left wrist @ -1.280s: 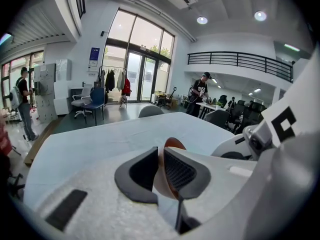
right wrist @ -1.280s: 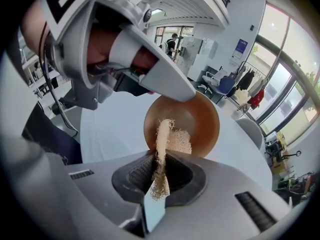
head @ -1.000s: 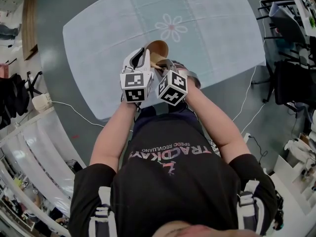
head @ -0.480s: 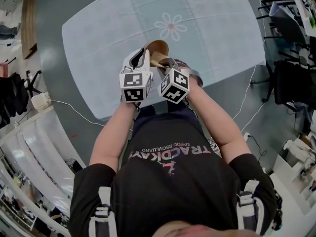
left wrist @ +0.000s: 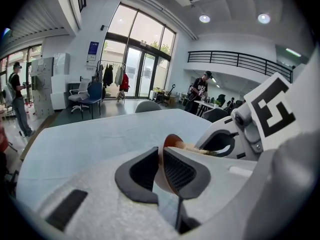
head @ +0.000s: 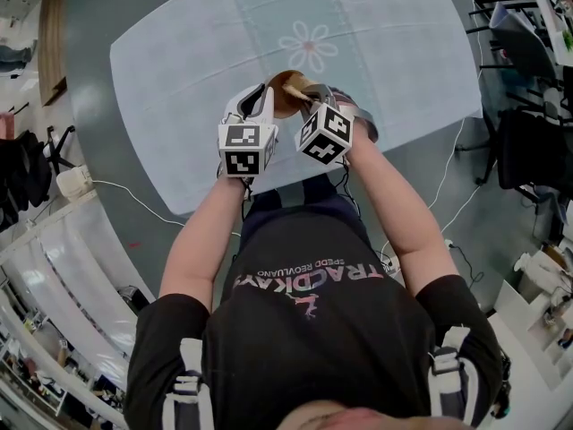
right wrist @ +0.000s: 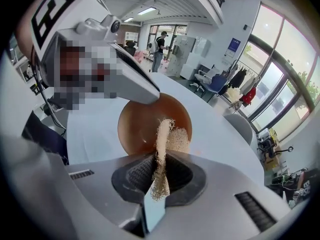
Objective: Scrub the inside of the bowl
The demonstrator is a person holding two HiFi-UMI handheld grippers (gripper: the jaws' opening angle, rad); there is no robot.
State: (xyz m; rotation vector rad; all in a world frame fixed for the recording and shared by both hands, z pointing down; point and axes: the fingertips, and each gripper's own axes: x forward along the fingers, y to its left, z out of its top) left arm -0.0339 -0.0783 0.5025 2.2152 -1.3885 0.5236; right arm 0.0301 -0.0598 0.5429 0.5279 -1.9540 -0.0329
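Observation:
A brown bowl (right wrist: 145,121) is held tilted on its side above the table, its inside facing my right gripper. My left gripper (left wrist: 161,170) is shut on the bowl's rim (left wrist: 167,143), seen edge-on between the jaws. My right gripper (right wrist: 159,171) is shut on a pale fibrous loofah scrubber (right wrist: 165,139), whose free end lies against the bowl's inner wall near the lower rim. In the head view the bowl (head: 285,91) shows just beyond the left gripper (head: 260,106) and the right gripper (head: 312,104), which are held close together over the table's near edge.
A pale blue tablecloth (head: 269,34) with a flower print (head: 309,47) covers the oval table. A cable (head: 125,195) runs on the floor at left; chairs and racks (head: 524,106) stand at right. People stand far off in the room (left wrist: 200,91).
Both grippers and the bowl have shifted slightly up and away from the body. The right gripper has moved a little to the right and turned, dragging the scrubber inside the bowl.

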